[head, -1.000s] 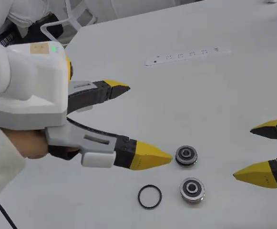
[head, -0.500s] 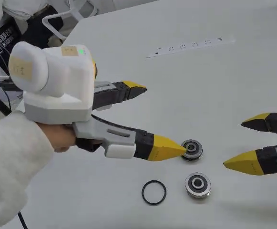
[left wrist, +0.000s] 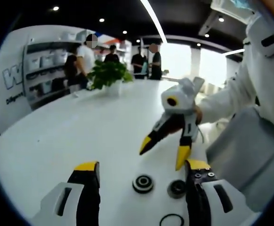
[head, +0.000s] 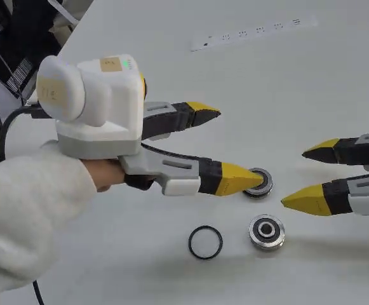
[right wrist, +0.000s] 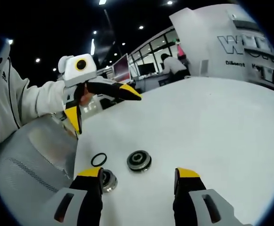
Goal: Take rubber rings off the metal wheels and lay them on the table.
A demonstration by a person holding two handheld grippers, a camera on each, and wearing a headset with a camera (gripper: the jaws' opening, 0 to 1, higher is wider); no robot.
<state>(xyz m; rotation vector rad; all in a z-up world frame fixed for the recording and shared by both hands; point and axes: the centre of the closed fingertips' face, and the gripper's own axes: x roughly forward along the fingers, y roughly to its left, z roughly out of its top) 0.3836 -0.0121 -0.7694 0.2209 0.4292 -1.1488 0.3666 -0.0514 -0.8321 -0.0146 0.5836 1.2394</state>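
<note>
Left gripper (head: 238, 146) spread wide, empty; lower jaw tip set against far wheel (head: 264, 185), dark ring seemingly fitted on it. Right gripper (head: 295, 176) spread wide, empty, just right of that wheel. Near wheel (head: 267, 231) judged bare; loose ring (head: 205, 242) laid on table (head: 171, 273) to its left.

A long white power strip (head: 254, 33) lies flat. A leafy potted plant (left wrist: 109, 75) stands near wall shelves (left wrist: 45, 66), with people (left wrist: 86, 59) behind it.

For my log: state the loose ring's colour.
Black; the loose ring shows best in the head view.
</note>
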